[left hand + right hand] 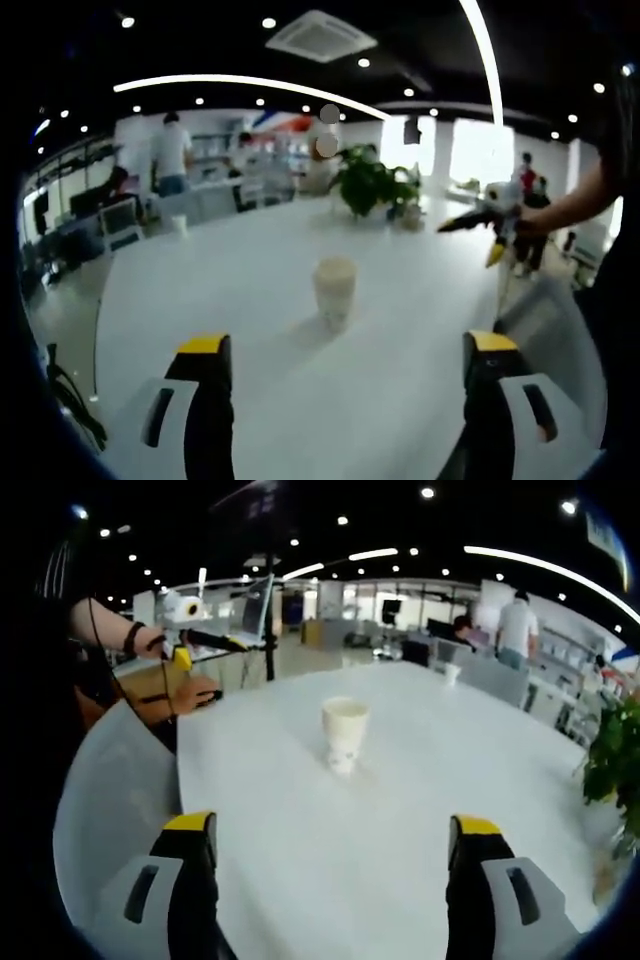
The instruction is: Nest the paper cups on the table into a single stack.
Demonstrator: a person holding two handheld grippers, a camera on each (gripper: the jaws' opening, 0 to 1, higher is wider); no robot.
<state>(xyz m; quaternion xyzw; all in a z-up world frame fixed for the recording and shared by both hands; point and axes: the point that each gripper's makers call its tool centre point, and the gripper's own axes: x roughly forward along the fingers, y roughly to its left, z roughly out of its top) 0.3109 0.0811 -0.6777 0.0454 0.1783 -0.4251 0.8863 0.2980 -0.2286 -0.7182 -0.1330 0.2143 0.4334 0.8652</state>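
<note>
Both grippers are standing open and empty above the white surface [180, 300], jaws spread wide at the bottom of each view, with nothing between them.

Left gripper [345, 350]: it is facing a paper cup stack [335, 290] that is standing upright near the middle of the surface, ahead of the jaws and well apart from them. The right gripper is showing at the far right of this view [490, 225], held up in a person's hand, clear of the surface; its jaws appear open, though it is small there.

Right gripper [330, 840]: it is facing the same paper cup stack [343, 735] from the opposite side, again upright, centred ahead and untouched. The left gripper is showing at upper left of this view [195, 635], held in a hand over the surface edge.

A second small cup [452, 673] is sitting far off near the back edge, beside seated people; whether it belongs to the task cannot be told. A potted plant [372, 185] is standing beyond the stack.

Progress, as a judgement: the central item appears to be several cups already nested, but blur is preventing a count. No loose cup is lying near it, so the stacking looks finished or nearly so.
</note>
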